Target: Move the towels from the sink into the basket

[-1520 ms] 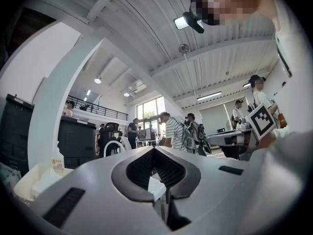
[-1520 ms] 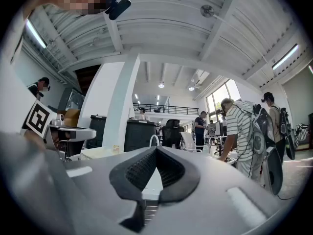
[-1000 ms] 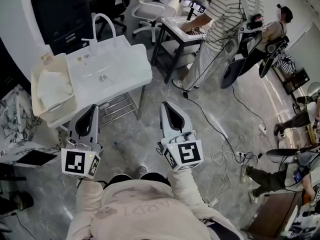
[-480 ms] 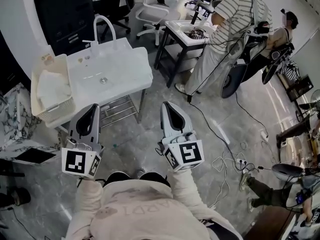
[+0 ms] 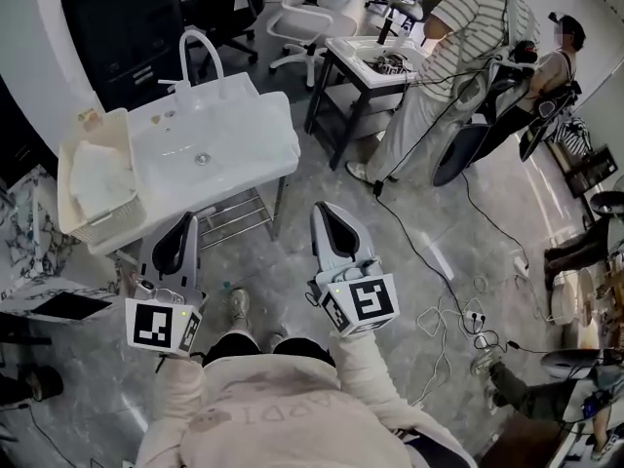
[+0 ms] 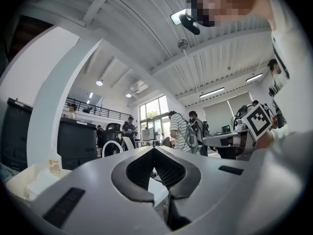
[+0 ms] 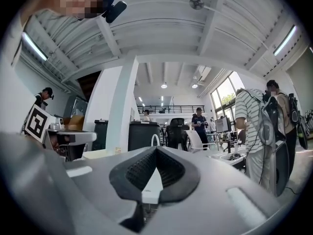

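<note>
Lying in a pale heap, the towels (image 5: 97,174) fill the basket (image 5: 66,156), which stands just beside the sink (image 5: 249,135), at its left end as the head view shows it. The basin is bare white: only the drain (image 5: 202,157) and the arched faucet (image 5: 200,52) at the far edge of the sink show, and no cloth is left in it. By that, the carrying step looks done and the task seems to be at its end.

Both tongs are held well apart from the sink, on its near side, over the grey floor (image 5: 292,261). The left tongs (image 5: 186,221) point toward the corner of the sink nearest the basket; their jaws are together with nothing between them. The right tongs (image 5: 325,209) point past the sink's right end, and their jaws too are pressed together and empty.

If the basin really is clear, the next move calls for little: a look into the sink to confirm that nothing lies out of sight. Should a towel turn up, the tongs would have to come in over the sink and part their jaws first. A person in a striped shirt (image 5: 458,37) works well beyond the sink.
</note>
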Available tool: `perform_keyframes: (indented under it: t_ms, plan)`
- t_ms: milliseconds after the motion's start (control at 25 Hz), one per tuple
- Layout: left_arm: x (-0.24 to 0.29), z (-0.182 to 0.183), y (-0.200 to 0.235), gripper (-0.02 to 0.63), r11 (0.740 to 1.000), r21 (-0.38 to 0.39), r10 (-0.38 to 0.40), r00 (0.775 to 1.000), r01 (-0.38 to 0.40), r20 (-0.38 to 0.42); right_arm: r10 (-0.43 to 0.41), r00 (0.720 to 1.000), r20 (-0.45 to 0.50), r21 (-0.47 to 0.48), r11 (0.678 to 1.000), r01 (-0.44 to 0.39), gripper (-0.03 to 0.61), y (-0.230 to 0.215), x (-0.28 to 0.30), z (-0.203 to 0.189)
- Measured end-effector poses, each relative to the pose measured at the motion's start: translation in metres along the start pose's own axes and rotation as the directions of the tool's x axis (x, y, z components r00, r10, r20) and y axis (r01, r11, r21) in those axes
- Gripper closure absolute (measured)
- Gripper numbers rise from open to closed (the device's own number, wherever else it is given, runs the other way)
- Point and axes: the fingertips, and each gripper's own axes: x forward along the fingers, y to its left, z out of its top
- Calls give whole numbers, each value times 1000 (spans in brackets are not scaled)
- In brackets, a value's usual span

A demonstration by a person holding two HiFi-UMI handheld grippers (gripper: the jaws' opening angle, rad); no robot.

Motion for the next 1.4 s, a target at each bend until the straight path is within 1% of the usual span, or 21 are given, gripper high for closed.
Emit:
perform_keyframes:
  t_ms: [320, 680, 920, 1200, 1400]
  plan:
    - [46, -20, 33, 609, 999, -25, -32, 999, 32, -2, -18, 1000, -8, -12, 1000, 18, 568, -14, 50, -10]
    - [125, -24, 84, 609, 996, -25, -81, 997, 82, 10, -51, 999, 4, -18, 999, 51, 568, -42, 136, -11]
    - [165, -34, 118, 609, 993, -26, -116, 993, 117, 9, -84, 996, 7, -11, 996, 85, 568, -51, 184, -20]
    - [195, -41, 149, 609, 987, -38, -154, 988, 154, 5, -123, 992, -5, -14, 992, 123, 568, -57, 226, -24]
    - [205, -51, 163, 609, 983, -44, -180, 984, 179, 1, -148, 989, -25, 12, 989, 148, 569, -60, 245, -36]
